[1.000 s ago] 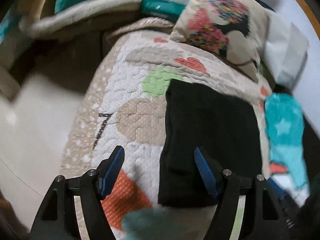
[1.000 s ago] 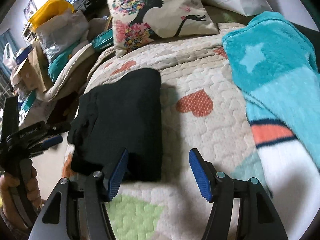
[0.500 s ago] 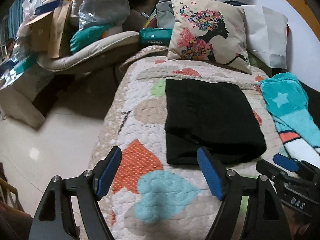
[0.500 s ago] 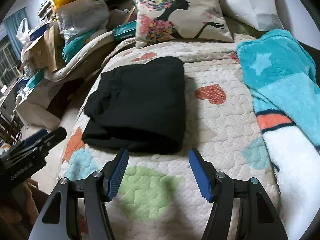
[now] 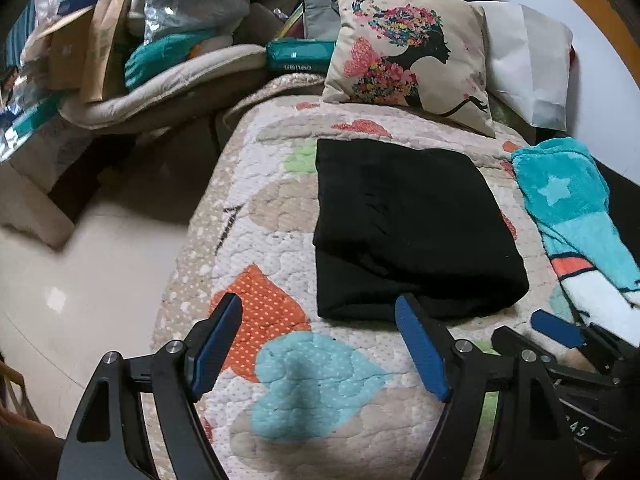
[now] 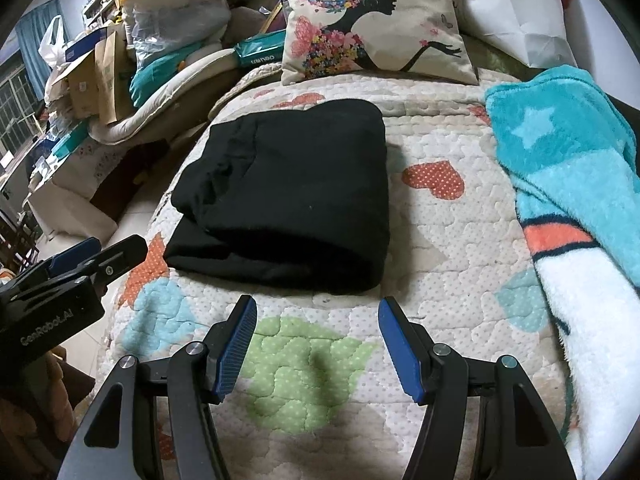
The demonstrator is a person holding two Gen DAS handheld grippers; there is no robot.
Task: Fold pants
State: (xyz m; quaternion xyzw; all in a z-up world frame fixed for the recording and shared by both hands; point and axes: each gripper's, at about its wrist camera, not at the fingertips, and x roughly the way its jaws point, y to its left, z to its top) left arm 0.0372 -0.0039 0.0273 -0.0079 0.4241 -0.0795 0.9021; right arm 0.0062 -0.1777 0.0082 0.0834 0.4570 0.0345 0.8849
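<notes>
The black pants (image 5: pixel 408 224) lie folded into a thick rectangle on the heart-patterned quilt (image 5: pixel 320 372), shown too in the right wrist view as the pants (image 6: pixel 292 196). My left gripper (image 5: pixel 320 340) hovers open over the quilt just short of the pants' near edge, nothing between its blue pads. My right gripper (image 6: pixel 316 340) is also open and empty, a little back from the folded bundle. Each gripper shows at the edge of the other's view: the right gripper (image 5: pixel 560 332) and the left gripper (image 6: pixel 80 256).
A printed cushion (image 5: pixel 404 56) and a white bag (image 5: pixel 528 68) stand at the head of the bed. A turquoise fleece blanket (image 6: pixel 568 168) lies to the right of the pants. Cluttered boxes and bags (image 6: pixel 104 64) pile up left, beyond the bed's edge and pale floor (image 5: pixel 80 280).
Both grippers have drawn back from the pants, which now lie clear ahead of the fingers. The left gripper's jaws stand slightly wider than a second ago.
</notes>
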